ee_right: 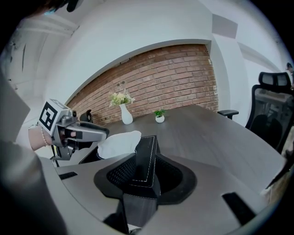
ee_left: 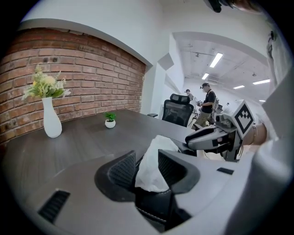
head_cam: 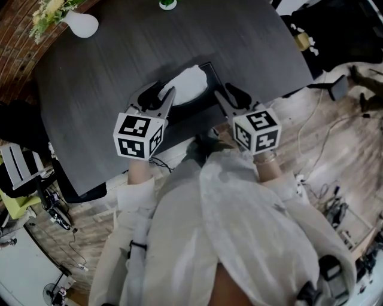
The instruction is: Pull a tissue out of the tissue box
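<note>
I have the left gripper [ee_left: 147,166] around the tissue [ee_left: 155,160] and the right gripper [ee_right: 144,166] astride the tissue box [head_cam: 198,109]; both sets of jaws are apart.
The black tissue box sits on the dark table [head_cam: 119,60] near the edge closest to me; the white tissue stands up out of its top slot, right between the left gripper's pads, loose against them rather than pinched; the right gripper's jaws are spread wide on either side of the box's stitched end wall, and I see no squeeze on it; a white vase [head_cam: 84,24] of flowers and a small potted plant [head_cam: 167,4] stand at the far side of the table, well apart from the box.
</note>
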A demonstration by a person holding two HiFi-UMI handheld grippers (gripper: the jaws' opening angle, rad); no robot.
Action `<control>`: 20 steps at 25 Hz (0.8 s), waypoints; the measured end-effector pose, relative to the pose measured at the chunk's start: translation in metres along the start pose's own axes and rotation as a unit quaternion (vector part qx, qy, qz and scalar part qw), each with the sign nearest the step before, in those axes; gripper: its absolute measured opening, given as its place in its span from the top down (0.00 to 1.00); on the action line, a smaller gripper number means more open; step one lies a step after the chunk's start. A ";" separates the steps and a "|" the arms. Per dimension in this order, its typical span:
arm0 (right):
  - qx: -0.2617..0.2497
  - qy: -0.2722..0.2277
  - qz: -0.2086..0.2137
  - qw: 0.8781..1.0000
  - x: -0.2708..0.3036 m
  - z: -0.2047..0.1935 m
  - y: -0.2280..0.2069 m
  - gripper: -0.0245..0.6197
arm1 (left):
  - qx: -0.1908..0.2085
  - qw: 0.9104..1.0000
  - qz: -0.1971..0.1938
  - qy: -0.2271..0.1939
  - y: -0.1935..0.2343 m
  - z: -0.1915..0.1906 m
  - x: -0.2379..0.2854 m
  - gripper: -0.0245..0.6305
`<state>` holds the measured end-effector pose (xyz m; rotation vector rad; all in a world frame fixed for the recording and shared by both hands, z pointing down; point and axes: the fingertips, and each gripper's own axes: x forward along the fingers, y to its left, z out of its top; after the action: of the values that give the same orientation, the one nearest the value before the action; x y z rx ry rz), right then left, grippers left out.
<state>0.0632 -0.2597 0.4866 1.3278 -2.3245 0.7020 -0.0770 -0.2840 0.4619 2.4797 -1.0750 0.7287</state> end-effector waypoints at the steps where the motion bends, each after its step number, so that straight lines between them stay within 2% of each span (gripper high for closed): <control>1: -0.001 0.003 0.002 1.000 0.001 -0.001 0.000 0.79 | 0.006 1.000 -0.004 0.003 0.000 0.002 0.002 0.76; 14: -0.003 0.008 0.011 1.000 0.005 -0.003 0.001 0.79 | 0.085 0.994 -0.041 0.058 -0.012 -0.003 0.026 0.76; 20: -0.008 0.004 0.010 1.000 0.005 -0.003 0.001 0.79 | 0.095 0.992 -0.043 0.067 -0.014 -0.005 0.032 0.76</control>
<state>0.0602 -0.2612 0.4918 1.2936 -2.3351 0.6926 -0.0494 -0.2903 0.4824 2.5709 -0.8827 0.9967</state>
